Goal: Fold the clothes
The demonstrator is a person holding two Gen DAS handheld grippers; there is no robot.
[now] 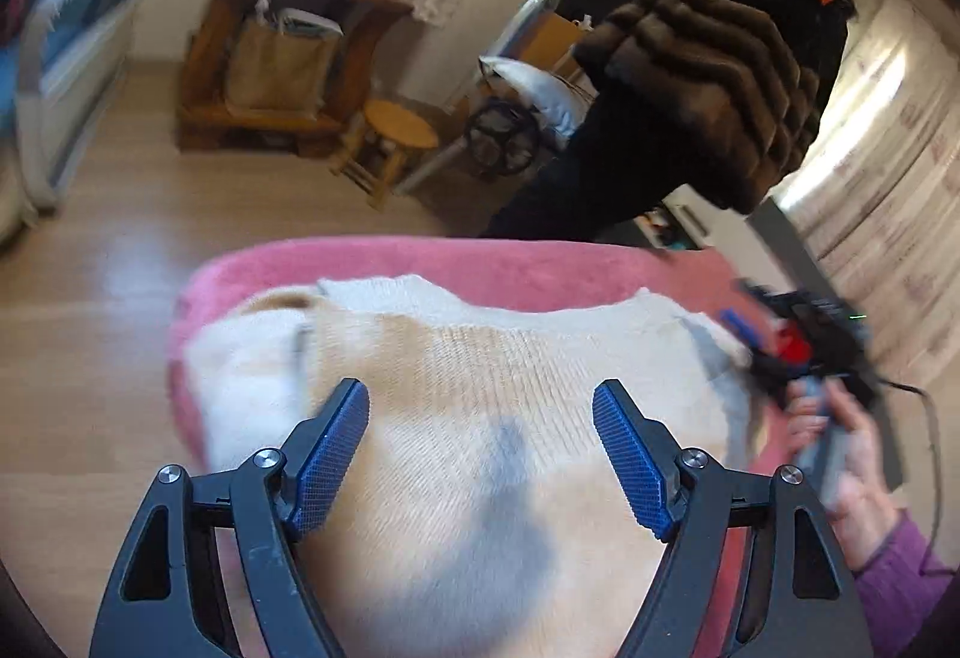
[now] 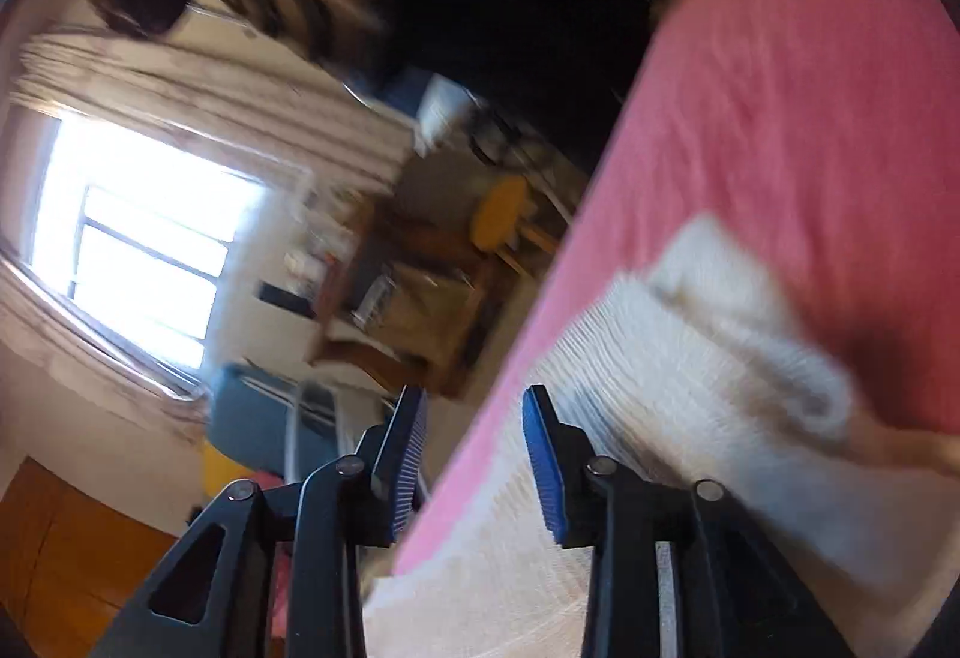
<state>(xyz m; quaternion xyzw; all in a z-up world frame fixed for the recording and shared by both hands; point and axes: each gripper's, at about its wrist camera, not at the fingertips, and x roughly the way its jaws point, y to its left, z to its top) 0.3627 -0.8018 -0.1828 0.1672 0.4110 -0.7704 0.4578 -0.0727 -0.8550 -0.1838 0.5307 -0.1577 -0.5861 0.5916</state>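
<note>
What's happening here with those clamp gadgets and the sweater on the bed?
A person is folding clothes with a hand-held gripper in each hand. A cream-white knitted sweater lies spread on the pink bedcover. The left gripper hovers over the sweater's middle, jaws wide open and holding nothing. The right gripper is at the sweater's edge near the side of the bed, jaws also open and empty. Another person in a brown striped fur jacket stands beside the bed.

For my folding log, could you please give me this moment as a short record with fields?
garment: cream knit sweater, lying flat
surface: pink blanket
left gripper: open above the sweater, holding nothing
right gripper: open at the blanket's edge, holding nothing
bystander: person in brown striped fur coat beyond the blanket
image quality: motion blur
</note>
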